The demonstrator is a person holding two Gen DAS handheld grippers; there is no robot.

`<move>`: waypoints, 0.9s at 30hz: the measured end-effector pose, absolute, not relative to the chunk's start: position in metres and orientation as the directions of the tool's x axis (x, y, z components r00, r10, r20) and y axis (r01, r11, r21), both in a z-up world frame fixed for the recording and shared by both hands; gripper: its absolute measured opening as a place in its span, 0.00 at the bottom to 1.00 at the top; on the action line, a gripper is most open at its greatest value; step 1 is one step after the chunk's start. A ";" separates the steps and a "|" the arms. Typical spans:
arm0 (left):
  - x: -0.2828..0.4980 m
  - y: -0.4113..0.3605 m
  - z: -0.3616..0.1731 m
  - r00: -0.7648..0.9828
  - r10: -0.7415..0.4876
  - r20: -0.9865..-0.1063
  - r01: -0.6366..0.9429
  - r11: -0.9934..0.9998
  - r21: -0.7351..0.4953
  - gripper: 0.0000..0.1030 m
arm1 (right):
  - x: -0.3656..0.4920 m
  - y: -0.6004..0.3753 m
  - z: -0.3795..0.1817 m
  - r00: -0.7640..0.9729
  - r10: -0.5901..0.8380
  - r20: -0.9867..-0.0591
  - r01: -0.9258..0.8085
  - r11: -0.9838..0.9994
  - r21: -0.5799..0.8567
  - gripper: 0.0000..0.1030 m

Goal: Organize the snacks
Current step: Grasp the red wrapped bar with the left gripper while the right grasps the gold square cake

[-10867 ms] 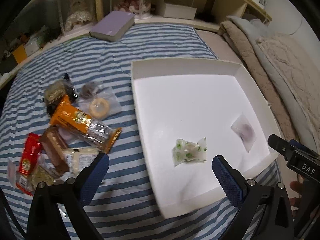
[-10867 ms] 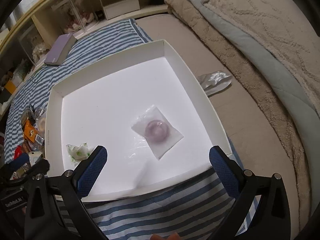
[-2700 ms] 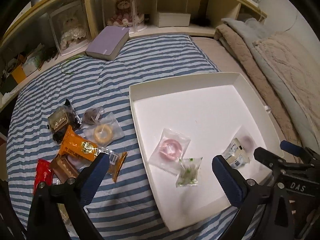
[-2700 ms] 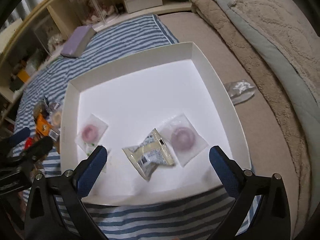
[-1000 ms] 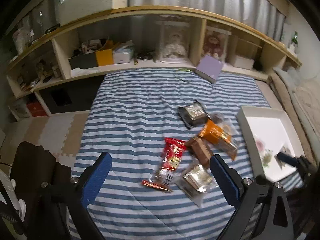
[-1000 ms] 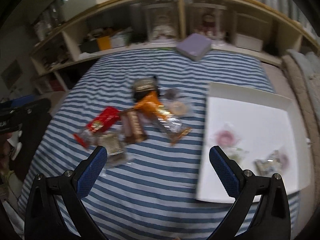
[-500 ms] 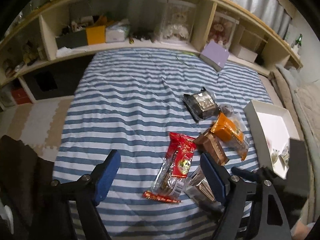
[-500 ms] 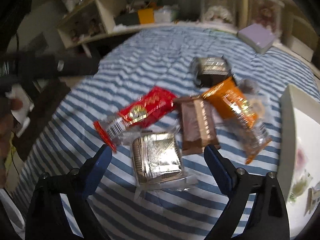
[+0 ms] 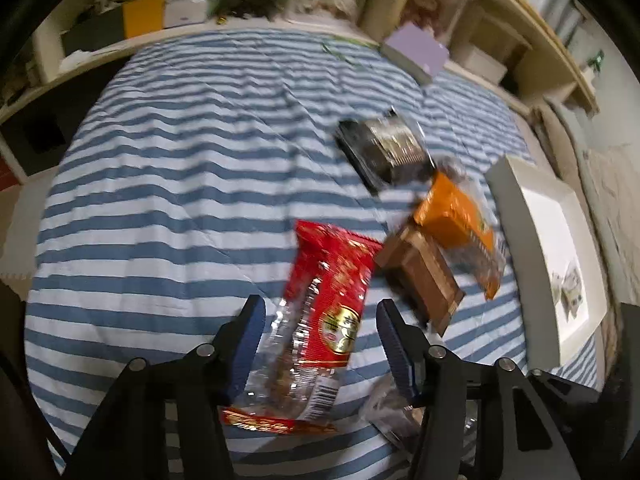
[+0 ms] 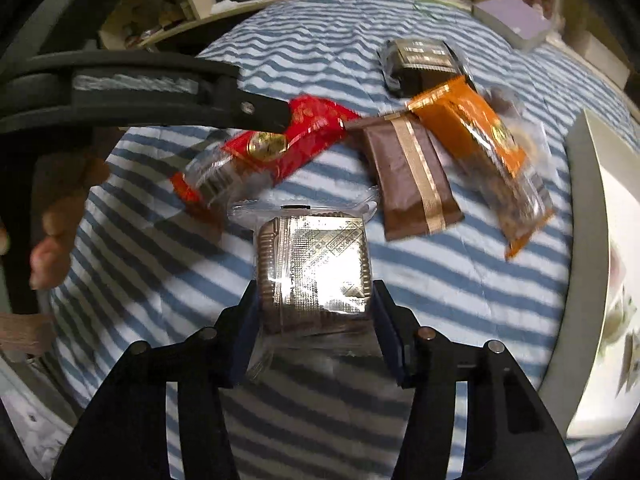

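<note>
Loose snacks lie on a blue-striped bedspread. My left gripper [image 9: 320, 330] is open, its fingers either side of a red packet [image 9: 326, 312], not clearly pressing it. My right gripper [image 10: 314, 312] has closed on a gold foil biscuit pack [image 10: 316, 268], both pads against its sides. A brown bar [image 10: 408, 176], an orange packet [image 10: 476, 136] and a black-and-gold packet [image 10: 420, 60] lie beyond. The white tray [image 9: 556, 248] with a few small snacks is at the right. The left gripper's body [image 10: 136, 92] crosses the right wrist view over the red packet [image 10: 276, 148].
Shelves with boxes and dolls line the far edge of the bed. A purple book [image 9: 416, 50] lies at the far side. A beige blanket [image 9: 612, 184] lies right of the tray. The person's hand [image 10: 60, 224] shows at the left.
Both grippers have dropped down onto the snack pile and narrowed. The left now straddles the red packet; the right has closed on the gold foil pack.
</note>
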State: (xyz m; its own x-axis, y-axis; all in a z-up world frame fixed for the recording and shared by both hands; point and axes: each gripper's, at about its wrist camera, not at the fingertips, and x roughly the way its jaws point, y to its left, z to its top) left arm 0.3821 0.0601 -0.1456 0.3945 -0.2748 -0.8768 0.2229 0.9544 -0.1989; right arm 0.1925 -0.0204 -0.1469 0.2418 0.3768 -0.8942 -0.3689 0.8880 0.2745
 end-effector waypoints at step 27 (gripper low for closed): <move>0.355 0.078 -0.108 0.494 -0.227 -0.839 0.057 0.972 -0.229 0.34 | 0.156 -0.050 -0.103 0.268 0.381 -0.885 -0.349 0.894 0.279 0.51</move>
